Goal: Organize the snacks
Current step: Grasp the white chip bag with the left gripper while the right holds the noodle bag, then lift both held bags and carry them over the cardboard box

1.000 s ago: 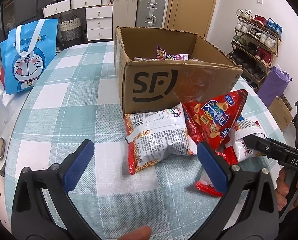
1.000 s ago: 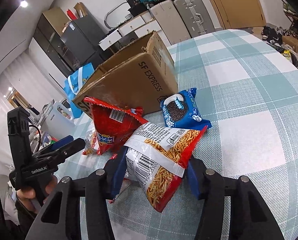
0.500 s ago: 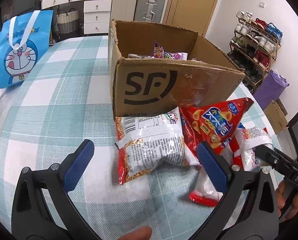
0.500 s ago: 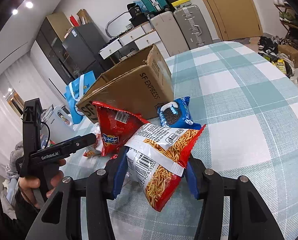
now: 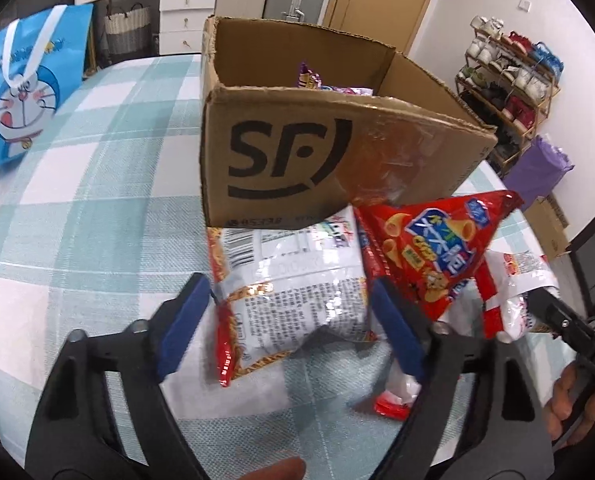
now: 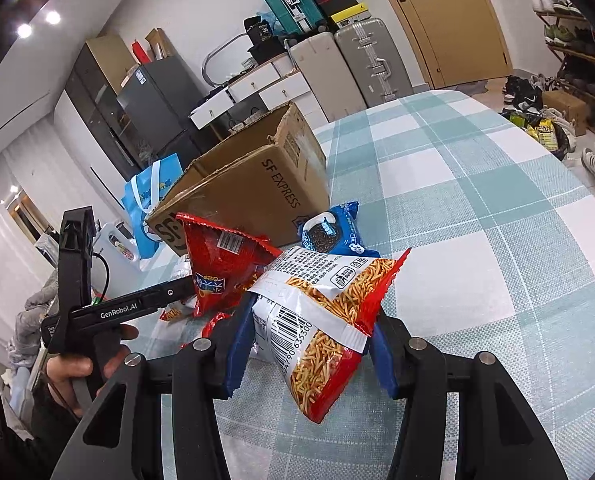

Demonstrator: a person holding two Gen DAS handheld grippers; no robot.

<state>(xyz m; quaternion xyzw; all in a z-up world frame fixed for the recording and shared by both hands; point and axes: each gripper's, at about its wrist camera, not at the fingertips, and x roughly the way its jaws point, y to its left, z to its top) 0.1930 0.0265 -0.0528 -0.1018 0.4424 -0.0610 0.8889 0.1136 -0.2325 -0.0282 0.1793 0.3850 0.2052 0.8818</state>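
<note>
Snack bags (image 5: 293, 300) before box (image 5: 297, 168); more snacks (image 5: 325, 84) inside, seemingly.

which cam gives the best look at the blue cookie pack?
Right wrist. The blue cookie pack lies in full view on the checked tablecloth, beside the cardboard box and just behind the noodle-snack bag in the right tongs. The left wrist view does not show it; the red cone-snack bag stands in that direction.
</note>
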